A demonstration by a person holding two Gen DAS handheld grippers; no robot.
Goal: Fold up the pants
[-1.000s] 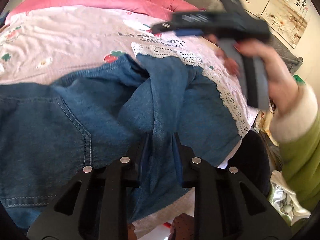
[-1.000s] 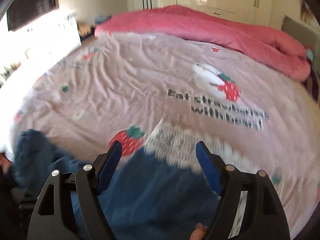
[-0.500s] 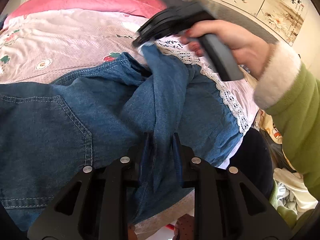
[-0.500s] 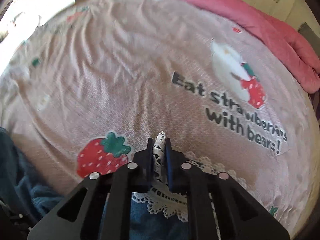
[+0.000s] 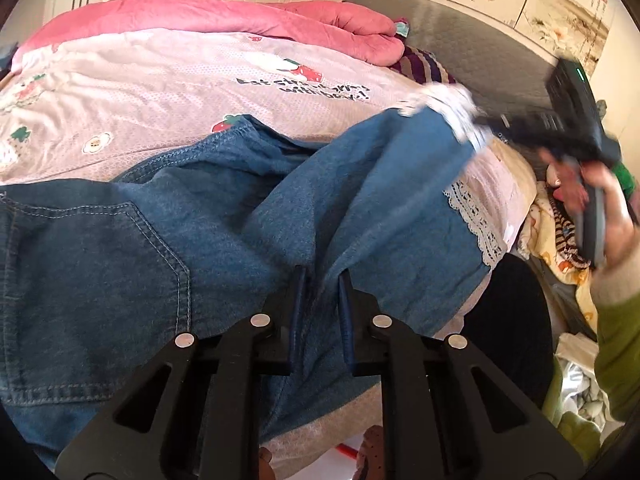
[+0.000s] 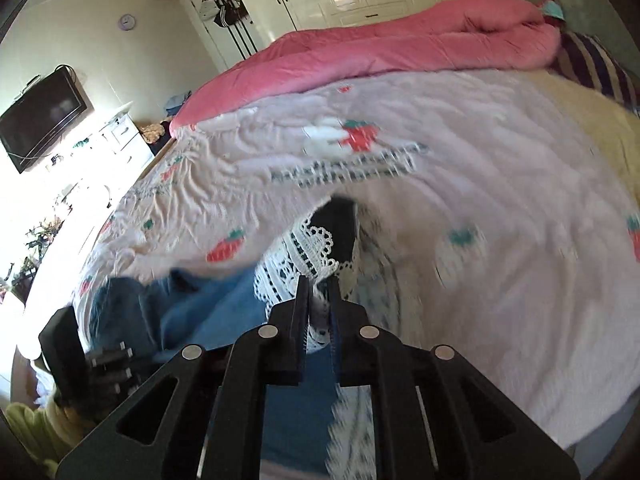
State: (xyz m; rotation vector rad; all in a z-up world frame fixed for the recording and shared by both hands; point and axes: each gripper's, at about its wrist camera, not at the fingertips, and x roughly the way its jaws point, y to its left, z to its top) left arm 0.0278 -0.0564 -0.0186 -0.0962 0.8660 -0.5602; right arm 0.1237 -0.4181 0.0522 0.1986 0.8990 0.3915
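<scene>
Two tools clamp pants [image 5: 120,248]: left tool [image 5: 322,276] pinching denim fold, right tool [image 6: 319,286] lace hem.

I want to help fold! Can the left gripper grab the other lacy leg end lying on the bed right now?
Probably not yet: the left gripper is shut on the pants, so it must let go first. The lace hem lies uncovered.

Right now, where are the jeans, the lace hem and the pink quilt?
jeans [image 5: 120,248], left wrist view, back pocket.
lace hem [image 6: 296,264], right wrist view, lace just above the fingertips.
pink quilt [image 6: 380,52], right wrist view, rolled middle.
</scene>
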